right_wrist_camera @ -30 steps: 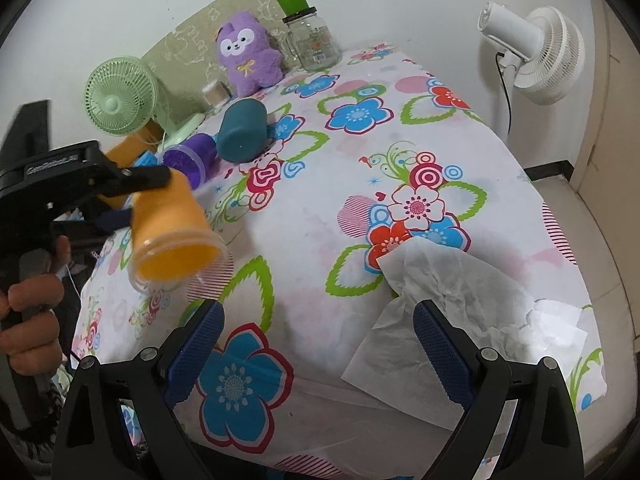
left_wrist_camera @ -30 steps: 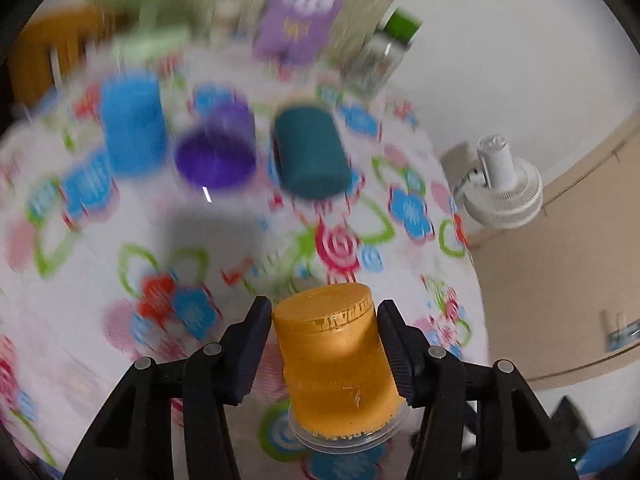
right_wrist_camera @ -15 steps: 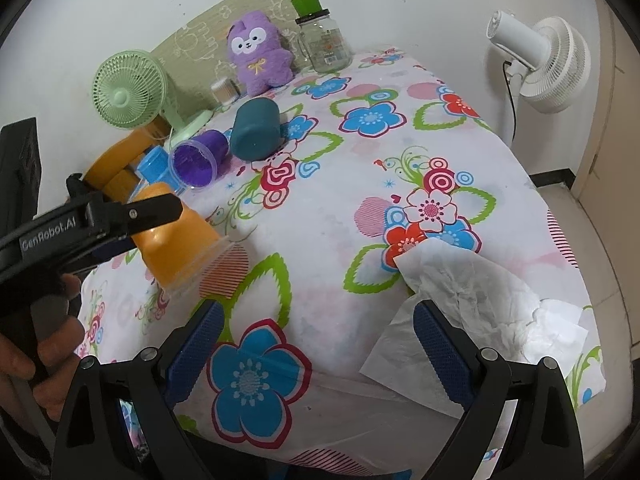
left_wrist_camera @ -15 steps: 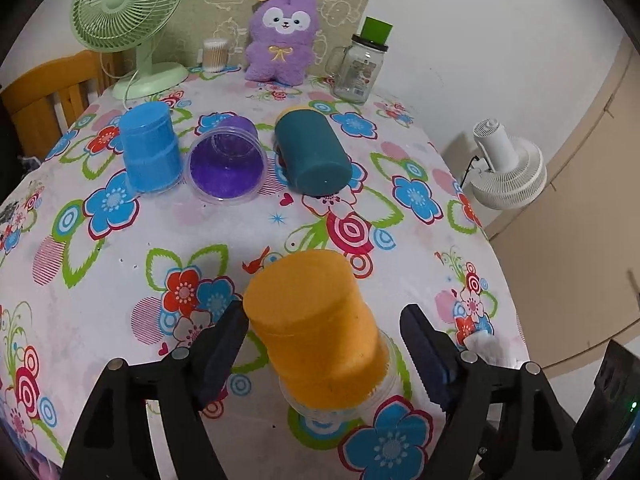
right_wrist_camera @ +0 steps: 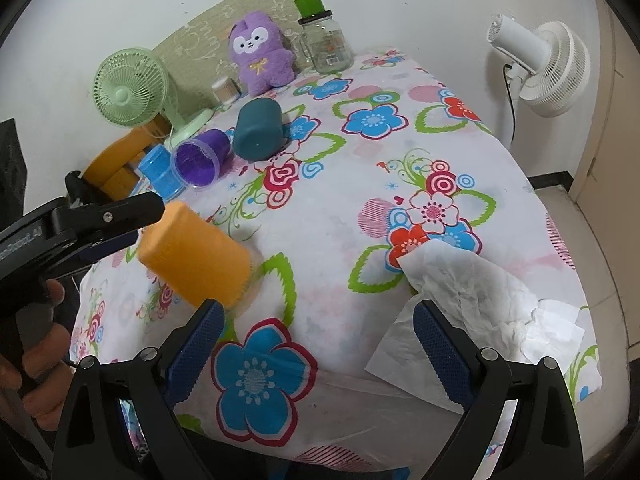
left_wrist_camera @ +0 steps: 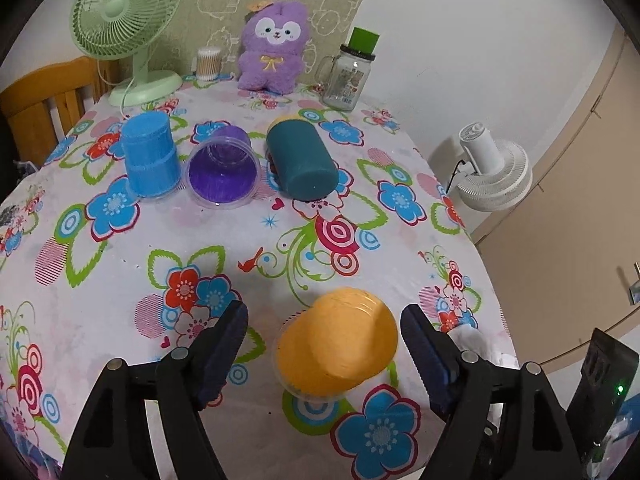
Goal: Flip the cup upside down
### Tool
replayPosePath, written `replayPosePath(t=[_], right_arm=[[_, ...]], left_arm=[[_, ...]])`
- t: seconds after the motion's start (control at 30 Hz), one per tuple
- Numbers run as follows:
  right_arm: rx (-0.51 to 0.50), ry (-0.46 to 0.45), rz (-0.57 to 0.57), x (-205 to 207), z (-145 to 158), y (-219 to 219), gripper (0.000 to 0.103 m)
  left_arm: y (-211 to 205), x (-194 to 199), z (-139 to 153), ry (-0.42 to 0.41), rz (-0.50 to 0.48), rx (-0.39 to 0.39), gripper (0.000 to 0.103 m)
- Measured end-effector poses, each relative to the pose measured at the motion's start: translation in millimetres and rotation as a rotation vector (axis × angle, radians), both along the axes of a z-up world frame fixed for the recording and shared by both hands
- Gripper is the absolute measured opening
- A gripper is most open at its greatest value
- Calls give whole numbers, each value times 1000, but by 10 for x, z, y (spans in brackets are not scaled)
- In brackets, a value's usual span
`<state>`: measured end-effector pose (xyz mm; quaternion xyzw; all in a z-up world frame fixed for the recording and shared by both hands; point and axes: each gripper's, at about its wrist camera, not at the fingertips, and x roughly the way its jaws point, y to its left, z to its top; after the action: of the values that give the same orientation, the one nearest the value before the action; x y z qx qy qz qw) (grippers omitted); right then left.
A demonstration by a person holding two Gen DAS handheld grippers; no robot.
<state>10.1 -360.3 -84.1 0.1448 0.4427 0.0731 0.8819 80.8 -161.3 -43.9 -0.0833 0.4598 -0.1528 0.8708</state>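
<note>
The orange cup (left_wrist_camera: 338, 344) stands upside down on the flowered tablecloth (left_wrist_camera: 120, 264) near its front edge, rim down and base up; in the right wrist view (right_wrist_camera: 196, 254) it looks tilted. My left gripper (left_wrist_camera: 324, 356) is open, its fingers apart on both sides of the cup and not touching it. My right gripper (right_wrist_camera: 316, 352) is open and empty, low over the table's near edge, right of the cup.
A blue cup (left_wrist_camera: 150, 158) stands upside down at the back left. A purple cup (left_wrist_camera: 224, 172) and a teal cup (left_wrist_camera: 302, 162) lie on their sides. A green fan (left_wrist_camera: 128, 28), plush toy (left_wrist_camera: 274, 46) and glass jar (left_wrist_camera: 348, 74) stand behind. Crumpled tissue (right_wrist_camera: 476, 292) lies front right.
My left gripper lowered the orange cup onto the table rim down, opened and let it go, then drew back. The right gripper barely moved.
</note>
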Motion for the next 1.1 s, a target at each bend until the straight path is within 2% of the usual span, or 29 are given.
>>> replayPosePath(t=[0.43, 0.67, 1.1], right_arm=[[-26, -59, 17, -59, 262, 214, 97], [-47, -109, 12, -148, 470, 337, 97], [-83, -233, 14, -353, 915, 596, 97]], left_arm=[[234, -416, 449, -225, 37, 84, 102], [416, -605, 579, -286, 65, 104, 103], [703, -853, 791, -362, 109, 95, 103]])
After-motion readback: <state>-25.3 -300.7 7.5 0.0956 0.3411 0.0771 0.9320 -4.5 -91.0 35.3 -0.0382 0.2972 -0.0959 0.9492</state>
